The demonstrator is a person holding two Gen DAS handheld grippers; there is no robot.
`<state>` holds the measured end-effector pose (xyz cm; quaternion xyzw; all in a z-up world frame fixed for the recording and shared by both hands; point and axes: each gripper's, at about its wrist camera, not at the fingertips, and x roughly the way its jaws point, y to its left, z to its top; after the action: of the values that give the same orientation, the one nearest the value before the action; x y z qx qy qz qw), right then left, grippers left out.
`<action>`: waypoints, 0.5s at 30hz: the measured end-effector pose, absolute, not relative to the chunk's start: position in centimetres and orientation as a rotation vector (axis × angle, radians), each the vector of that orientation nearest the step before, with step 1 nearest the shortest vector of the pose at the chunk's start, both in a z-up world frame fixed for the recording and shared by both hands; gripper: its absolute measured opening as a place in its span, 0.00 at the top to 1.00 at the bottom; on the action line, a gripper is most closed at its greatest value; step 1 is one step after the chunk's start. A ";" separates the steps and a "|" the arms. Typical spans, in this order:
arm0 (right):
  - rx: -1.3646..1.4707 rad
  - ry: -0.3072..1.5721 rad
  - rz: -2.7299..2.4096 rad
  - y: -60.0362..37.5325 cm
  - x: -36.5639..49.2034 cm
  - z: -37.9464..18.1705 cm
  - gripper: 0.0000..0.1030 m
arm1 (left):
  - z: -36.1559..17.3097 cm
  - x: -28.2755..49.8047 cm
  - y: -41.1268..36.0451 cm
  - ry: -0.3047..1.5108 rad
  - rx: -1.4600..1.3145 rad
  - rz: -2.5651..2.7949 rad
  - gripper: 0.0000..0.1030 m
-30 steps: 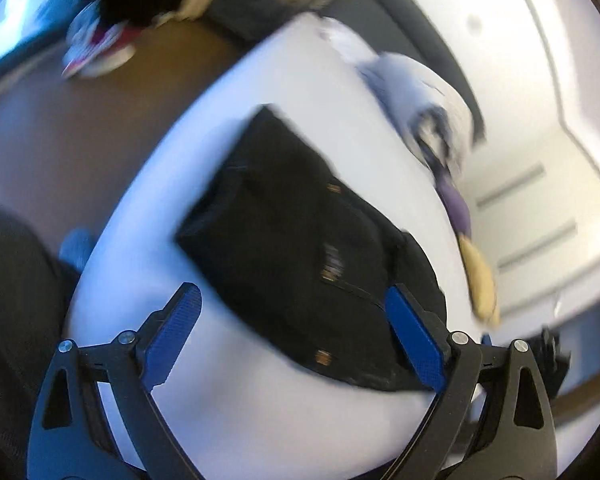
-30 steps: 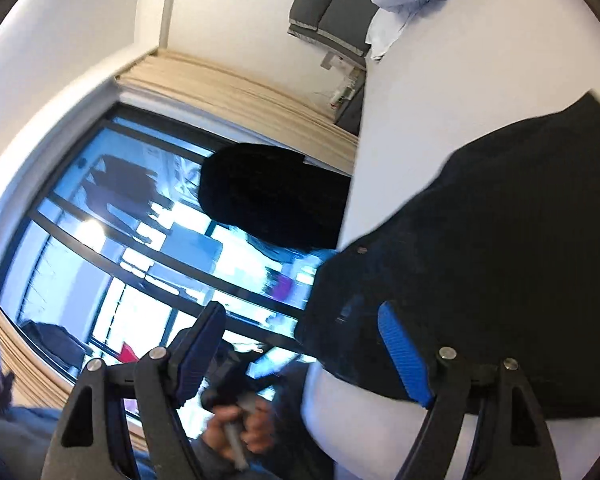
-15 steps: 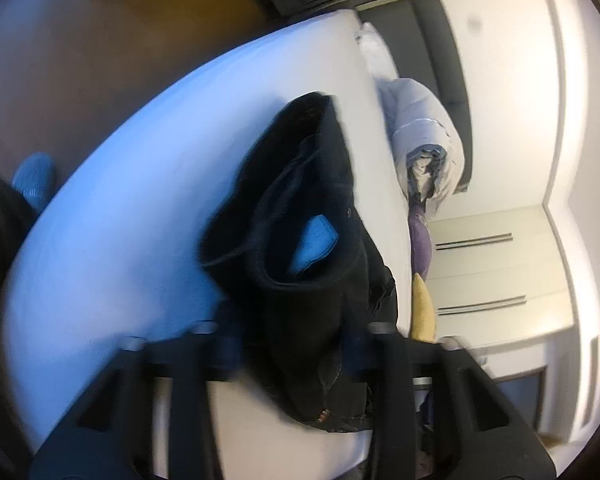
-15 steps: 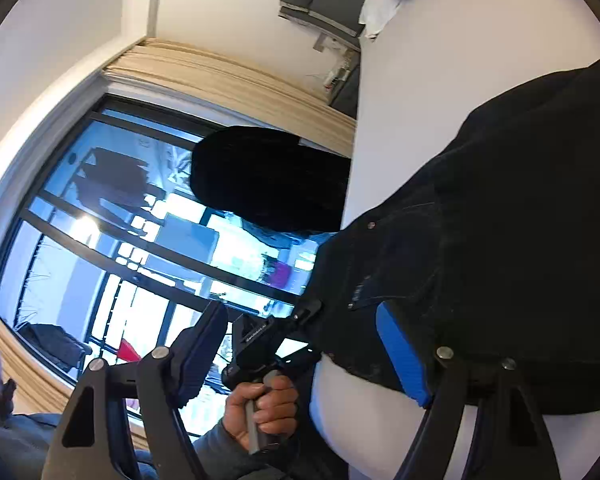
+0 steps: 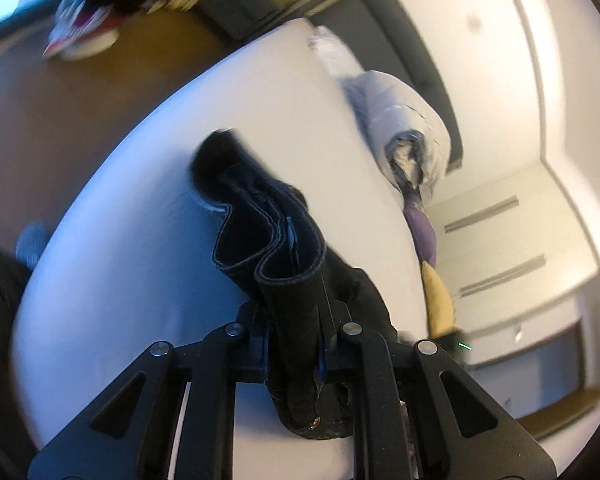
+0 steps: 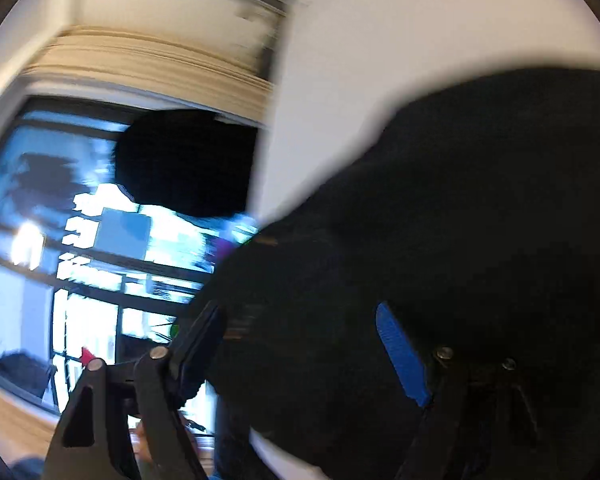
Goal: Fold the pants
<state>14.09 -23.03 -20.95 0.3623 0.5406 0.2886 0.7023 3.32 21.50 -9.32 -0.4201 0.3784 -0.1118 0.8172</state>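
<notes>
The black pants (image 5: pixel 268 224) lie on a white bed (image 5: pixel 140 240). My left gripper (image 5: pixel 294 344) is pinching a bunched fold of them; its jaws are closing the last bit on the cloth, and the stitched hem edges stand up off the bed. In the right wrist view, the pants (image 6: pixel 480 200) fill the right half over the bed (image 6: pixel 380 60). My right gripper (image 6: pixel 300 344) sits low over their edge with its jaws closing. Cloth lies between the fingers, but the blue pad (image 6: pixel 400 356) is not pressing on it. The view is blurred.
A rolled pale garment (image 5: pixel 404 120), a purple item (image 5: pixel 422 232) and a yellow one (image 5: pixel 438 300) lie along the bed's far side. Behind stand a dark headboard (image 5: pixel 400 32) and white drawers (image 5: pixel 500 240). Brown floor (image 5: pixel 60 120) with shoes (image 5: pixel 80 36) borders the bed; a window (image 6: pixel 60 220) is on the left.
My left gripper went from wide open over the flat pants to shut on a bunched fold, pulling it up. My right gripper dropped closer to the pants and its jaws narrowed.
</notes>
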 end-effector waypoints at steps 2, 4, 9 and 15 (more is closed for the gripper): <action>0.851 1.169 0.652 -23.8 14.1 -21.2 0.39 | -6.9 3.2 19.8 0.791 -0.832 -0.268 0.87; 0.863 1.173 0.659 -24.5 13.8 -20.4 0.39 | -4.5 3.9 17.4 0.778 -0.745 -0.305 0.87; 0.882 1.058 0.702 -27.8 12.2 -16.5 0.18 | 0.4 6.3 7.0 0.766 -0.442 -0.439 0.87; 0.887 0.941 0.683 -35.7 10.3 -13.1 0.13 | -0.7 5.6 -8.8 0.804 -0.117 -0.646 0.87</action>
<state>10.33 -35.70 -13.09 0.4048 0.4299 0.3119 0.7444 5.57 -8.79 -0.72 -0.0558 0.3842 -0.3086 0.8683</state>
